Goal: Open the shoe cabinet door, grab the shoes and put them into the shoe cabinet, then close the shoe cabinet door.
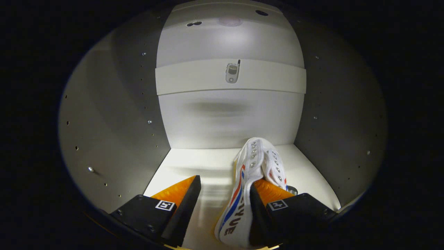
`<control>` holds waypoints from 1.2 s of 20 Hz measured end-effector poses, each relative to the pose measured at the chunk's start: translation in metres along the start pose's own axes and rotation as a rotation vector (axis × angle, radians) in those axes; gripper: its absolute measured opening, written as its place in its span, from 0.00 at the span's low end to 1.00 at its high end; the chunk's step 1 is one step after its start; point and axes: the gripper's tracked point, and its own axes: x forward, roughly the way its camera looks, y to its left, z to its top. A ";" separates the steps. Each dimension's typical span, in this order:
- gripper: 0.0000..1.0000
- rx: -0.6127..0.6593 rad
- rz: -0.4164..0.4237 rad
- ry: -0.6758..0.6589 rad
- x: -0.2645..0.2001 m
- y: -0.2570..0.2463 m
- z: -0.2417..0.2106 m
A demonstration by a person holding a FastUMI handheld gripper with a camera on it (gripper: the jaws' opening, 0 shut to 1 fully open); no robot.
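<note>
I am looking into the white shoe cabinet, whose floor (pixel 187 163) lies under my fingers. A white sneaker (pixel 255 163) with red and blue side stripes and metal eyelets stands on that floor, toe toward the back wall. My gripper (pixel 225 180) is open, its fingers wide apart. The right finger (pixel 270 192) sits inside the shoe's opening, against its side wall. The left finger (pixel 177 191) is well clear of the shoe, with bare floor between them. The shoe's heel is hidden below the fingers.
A shelf (pixel 187 78) crosses the cabinet higher up, and a small grey flip phone (pixel 232 72) lies on it. Side walls (pixel 114 132) with peg holes close in left and right (pixel 340 132). The back wall (pixel 222 121) stands just beyond the shoe's toe.
</note>
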 end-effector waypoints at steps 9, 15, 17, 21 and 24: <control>0.99 -0.010 -0.004 -0.111 -0.067 0.010 0.036; 0.98 0.009 -0.015 -0.227 -0.167 0.014 0.068; 0.98 0.025 -0.015 -0.272 -0.207 0.011 0.074; 0.98 0.064 -0.025 -0.339 -0.290 -0.006 0.079; 0.98 0.082 -0.021 -0.376 -0.347 -0.021 0.077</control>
